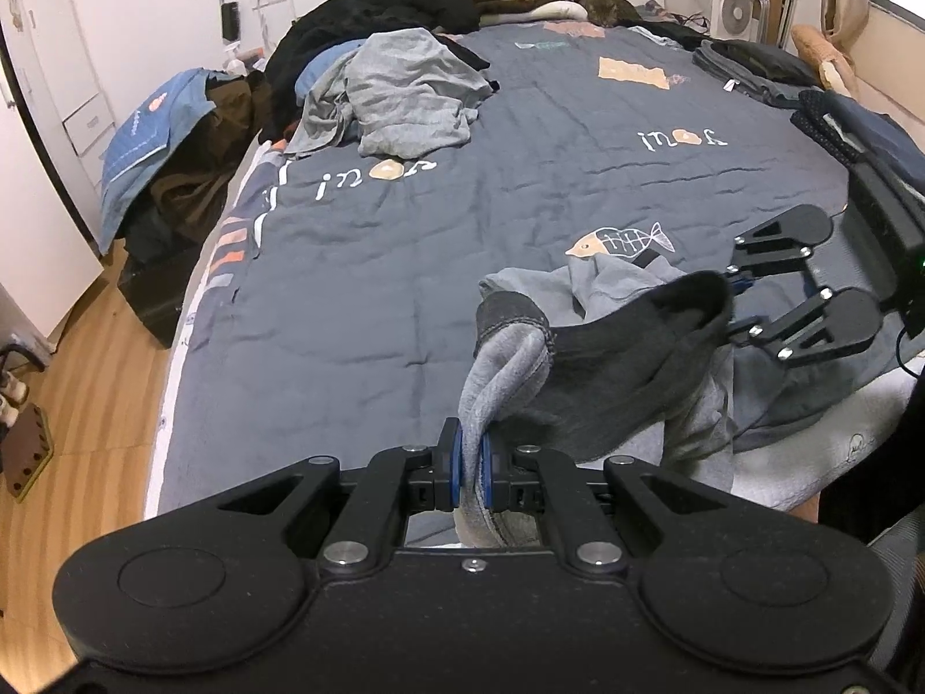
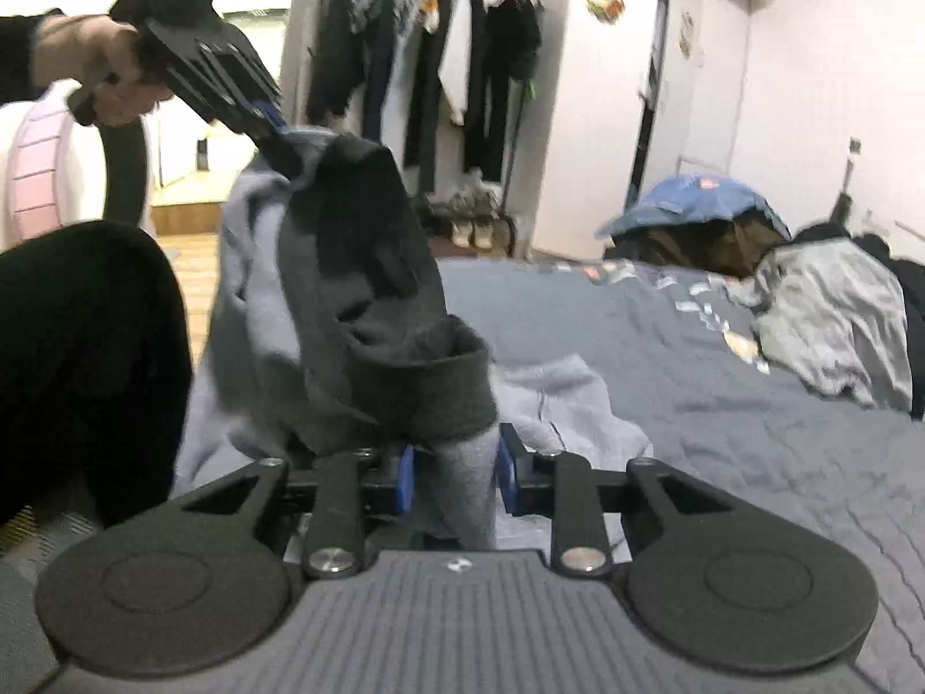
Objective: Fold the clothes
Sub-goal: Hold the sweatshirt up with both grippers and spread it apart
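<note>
left gripper (image 1: 473, 465) has its blue pads clamped tight on a fold of the grey sweatshirt (image 1: 607, 347), dark cuff (image 1: 511, 318) flopping just past the fingertips, and the right gripper (image 1: 743, 303) off to the right, at the same garment's far edge

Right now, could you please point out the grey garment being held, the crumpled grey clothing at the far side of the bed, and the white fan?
grey garment (image 1: 503, 364): left wrist view, on its grey cuff.
crumpled grey clothing (image 1: 404, 92): left wrist view, heap's middle.
white fan (image 1: 735, 10): left wrist view, round grille.
</note>
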